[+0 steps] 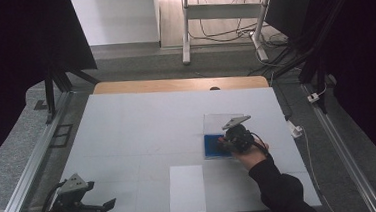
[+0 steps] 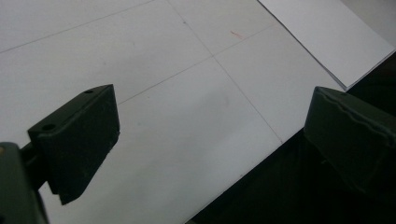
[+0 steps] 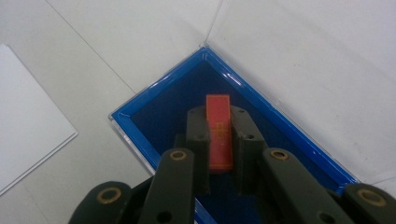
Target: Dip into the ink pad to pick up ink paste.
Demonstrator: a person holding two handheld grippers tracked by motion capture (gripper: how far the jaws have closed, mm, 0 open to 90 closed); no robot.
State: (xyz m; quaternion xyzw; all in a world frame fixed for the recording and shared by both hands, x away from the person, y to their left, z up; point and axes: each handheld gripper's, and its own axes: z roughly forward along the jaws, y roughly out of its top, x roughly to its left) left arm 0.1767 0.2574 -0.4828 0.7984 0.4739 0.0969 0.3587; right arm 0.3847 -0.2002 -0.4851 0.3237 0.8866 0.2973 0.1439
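Note:
A blue-lined box (image 1: 213,145) with a clear lid (image 1: 216,121) standing open lies right of the table's middle. In the right gripper view my right gripper (image 3: 219,120) is shut on a small red card with gold marks (image 3: 219,128), held just over the blue box (image 3: 163,116); whether the card touches the lining I cannot tell. From above, the right gripper (image 1: 227,139) sits at the box's right edge. My left gripper (image 1: 108,205) is open over the table's front left corner, its jaws wide apart with nothing between them (image 2: 210,135).
A white sheet of paper (image 1: 187,189) lies at the front edge, between the two grippers; its corner shows as white paper (image 2: 327,32) and at white paper (image 3: 28,121). The table (image 1: 142,124) ends in a drop close to the left gripper.

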